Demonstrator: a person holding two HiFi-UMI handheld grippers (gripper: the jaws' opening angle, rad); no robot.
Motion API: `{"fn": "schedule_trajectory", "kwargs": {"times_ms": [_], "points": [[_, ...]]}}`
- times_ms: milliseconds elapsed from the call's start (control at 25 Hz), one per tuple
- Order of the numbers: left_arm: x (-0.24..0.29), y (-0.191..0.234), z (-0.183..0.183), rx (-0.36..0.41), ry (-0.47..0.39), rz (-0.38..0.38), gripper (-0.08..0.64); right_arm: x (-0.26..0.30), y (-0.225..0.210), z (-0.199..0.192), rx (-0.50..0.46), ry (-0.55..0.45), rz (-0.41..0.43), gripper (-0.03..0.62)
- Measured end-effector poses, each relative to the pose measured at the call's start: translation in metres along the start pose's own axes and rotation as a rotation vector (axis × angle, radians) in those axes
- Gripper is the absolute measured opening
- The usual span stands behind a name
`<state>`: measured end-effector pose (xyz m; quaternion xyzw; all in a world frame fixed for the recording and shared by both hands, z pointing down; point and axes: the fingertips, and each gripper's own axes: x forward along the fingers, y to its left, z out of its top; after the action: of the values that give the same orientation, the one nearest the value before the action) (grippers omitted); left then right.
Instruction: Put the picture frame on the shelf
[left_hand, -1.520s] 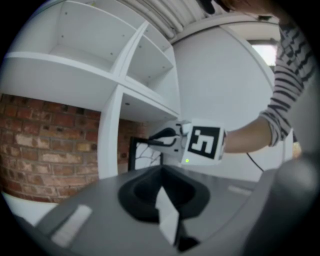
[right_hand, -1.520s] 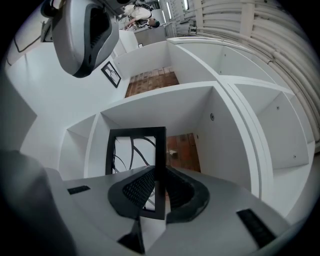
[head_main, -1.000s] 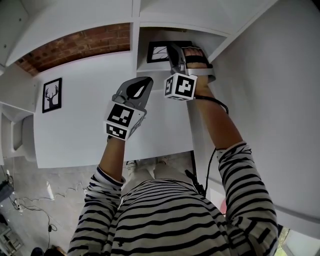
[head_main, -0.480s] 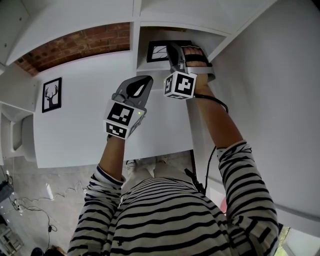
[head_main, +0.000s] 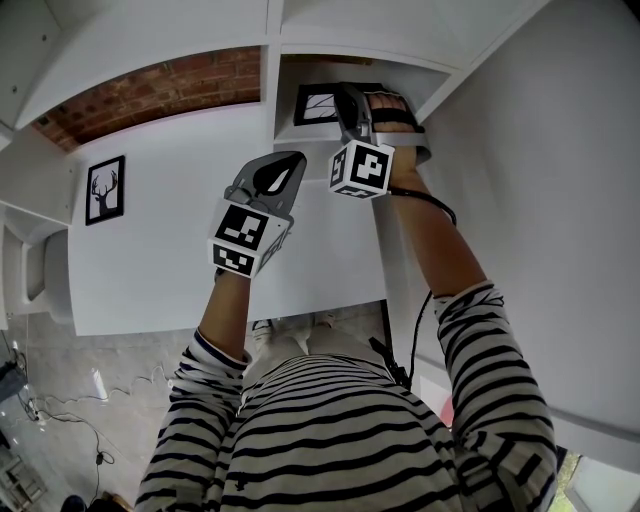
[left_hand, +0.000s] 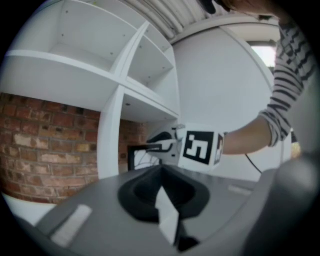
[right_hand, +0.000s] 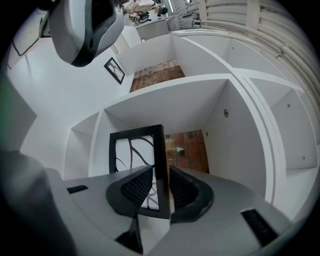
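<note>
Your right gripper (right_hand: 161, 176), jaws opening, straddles the upright frame's (right_hand: 134, 150) right edge inside the shelf (right_hand: 227, 150); your left gripper (left_hand: 161, 169) waits outside, closed and empty.

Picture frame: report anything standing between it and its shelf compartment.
Nothing visible does. The picture frame is already inside the shelf compartment, between the opening jaws of the right gripper, with only the brick back wall behind it.

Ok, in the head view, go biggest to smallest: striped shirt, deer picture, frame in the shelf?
1. Striped shirt, nearest the camera.
2 and 3. Deer picture and picture frame look about alike. The frame is partly hidden, so I won't rank them.
</note>
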<state>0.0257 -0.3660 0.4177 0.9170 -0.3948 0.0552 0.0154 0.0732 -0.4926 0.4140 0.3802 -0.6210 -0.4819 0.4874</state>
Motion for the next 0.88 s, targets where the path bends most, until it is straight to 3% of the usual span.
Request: {"fn": "schedule_trajectory", "kwargs": {"times_ms": [160, 560, 680, 880], "points": [[0.002, -0.001, 0.0, 0.001, 0.002, -0.002, 0.006, -0.001, 0.005, 0.0, 0.003, -0.001, 0.022, 0.12], [0.006, -0.001, 0.003, 0.004, 0.002, -0.007, 0.006, -0.012, -0.008, 0.003, 0.065, -0.018, -0.007, 0.124], [0.008, 0.0, 0.005, -0.001, -0.002, -0.007, 0.006, -0.021, -0.014, 0.001, 0.16, -0.029, -0.01, 0.124], [0.008, -0.002, 0.01, -0.004, -0.009, -0.012, 0.006, -0.045, -0.008, -0.005, 0.443, -0.064, 0.063, 0.124]]}}
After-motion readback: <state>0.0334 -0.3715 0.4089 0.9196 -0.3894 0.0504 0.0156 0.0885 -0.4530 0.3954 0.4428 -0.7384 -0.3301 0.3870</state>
